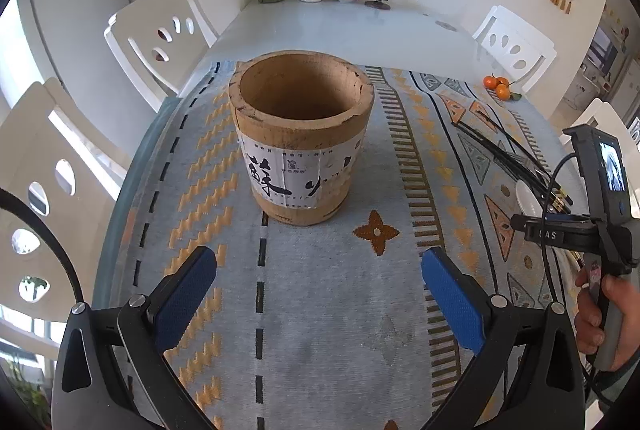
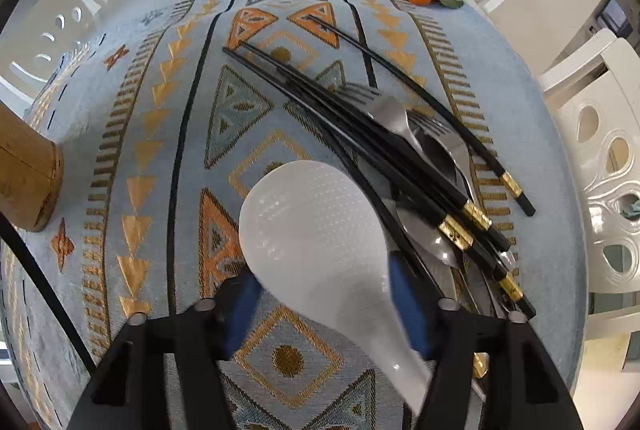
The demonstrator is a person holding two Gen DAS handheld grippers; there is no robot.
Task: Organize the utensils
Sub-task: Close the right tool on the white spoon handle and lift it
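A: Start at the right gripper point(image 2: 324, 294). Its blue fingers point(image 2: 408, 306) stand on either side of the white rice paddle point(image 2: 312, 230), about where the bowl narrows into the handle. They are partly closed, but I cannot tell whether both pads actually press on the plastic yet.

B: So what is the risk?

A: The paddle is smooth and tapers there. If the fingers close on the slope instead of the neck, I'd expect it to slide or swing round when it comes up.

B: And the things around it?

A: The paddle's right edge lies over the heap of black chopsticks point(image 2: 384, 150) and steel spoons point(image 2: 436, 150) on the patterned cloth point(image 2: 160, 134). Lifting it at a slant could drag a chopstick along or roll one toward the surface's edge.

B: The other hand?

A: The left gripper point(image 1: 320, 290) hangs with its fingers point(image 1: 188, 290) spread wide and empty, short of the wooden holder point(image 1: 300, 134), touching nothing.

B: Where does the paddle have to go?

A: Probably into that holder, which stands upright on the cloth, well apart from the heap. It is empty and nobody steadies it, so a long handle knocking the rim could tip it.
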